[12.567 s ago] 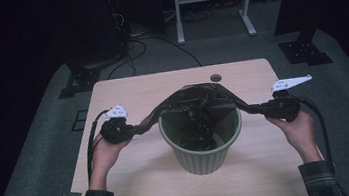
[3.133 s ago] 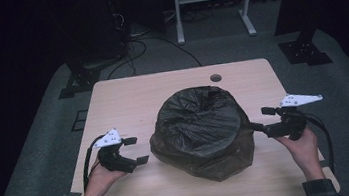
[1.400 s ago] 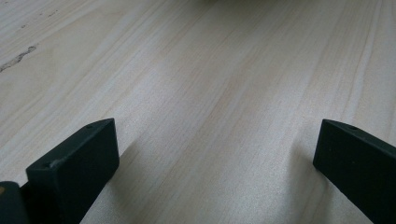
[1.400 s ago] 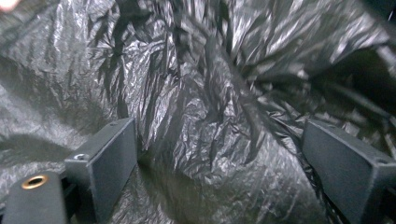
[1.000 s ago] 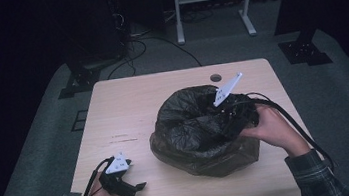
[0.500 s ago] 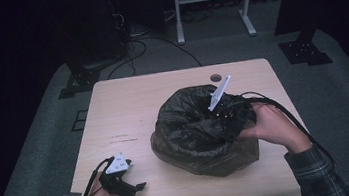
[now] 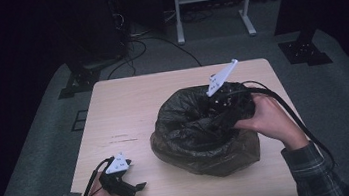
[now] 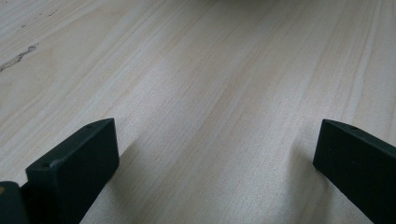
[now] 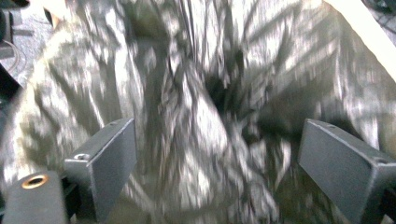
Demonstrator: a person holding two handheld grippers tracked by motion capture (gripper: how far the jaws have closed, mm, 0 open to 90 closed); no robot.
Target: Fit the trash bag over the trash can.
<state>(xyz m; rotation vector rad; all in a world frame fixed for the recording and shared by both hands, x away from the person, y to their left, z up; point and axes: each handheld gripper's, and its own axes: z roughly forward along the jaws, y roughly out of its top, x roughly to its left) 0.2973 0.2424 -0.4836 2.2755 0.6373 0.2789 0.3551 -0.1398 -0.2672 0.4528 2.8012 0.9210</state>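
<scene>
Two grippers, two jobs: your right gripper [image 7: 218, 103] hovers over the black bin bag [image 7: 202, 135] at mid-counter [image 7: 128, 108], jaws apart, probing its folds; your left gripper [image 7: 138, 187] rests aside, jaws apart and empty

On the desk [image 7: 128, 108], the bag [image 7: 202, 135] sits a little toward 3 o'clock of the middle. The right gripper [image 7: 221, 103] is over the bag's top at its 1 o'clock side. The left gripper [image 7: 136, 188] rests on the desk near the 7 o'clock corner, well apart from the bag. Beyond the desk's 12 o'clock edge, a stand [image 7: 211, 3] is on the floor.
</scene>
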